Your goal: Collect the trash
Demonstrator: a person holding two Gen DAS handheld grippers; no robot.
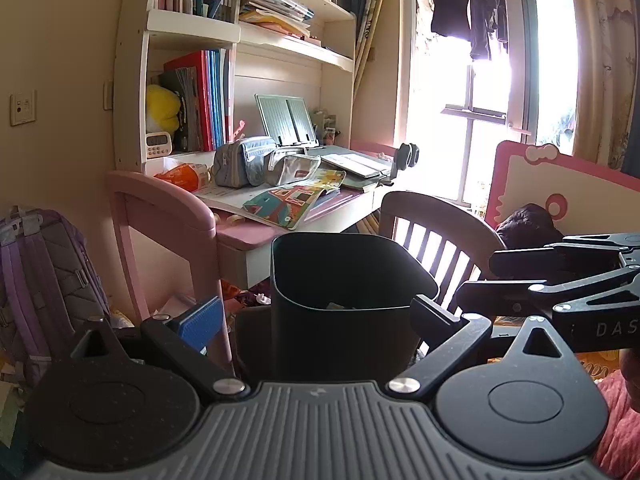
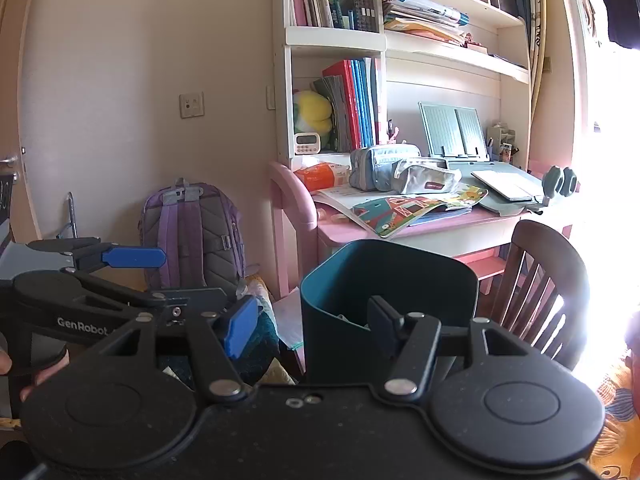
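A dark teal trash bin [image 1: 340,300] stands close in front of both grippers, below the desk; it also shows in the right wrist view [image 2: 388,304]. A scrap lies inside it [image 1: 340,305]. My left gripper [image 1: 316,316] is open, with its fingers either side of the bin and empty. My right gripper [image 2: 308,328] is open and empty; its right finger [image 2: 380,320] is over the bin's near rim. An orange wrapper [image 1: 184,176] lies on the desk's left end and also shows in the right wrist view [image 2: 322,176].
A pink desk [image 1: 248,236] carries pencil cases [image 1: 244,160], books and a book stand. A purple backpack [image 2: 192,232] leans on the wall at left. A wooden chair [image 2: 544,280] stands at right. Papers litter the floor [image 2: 288,320].
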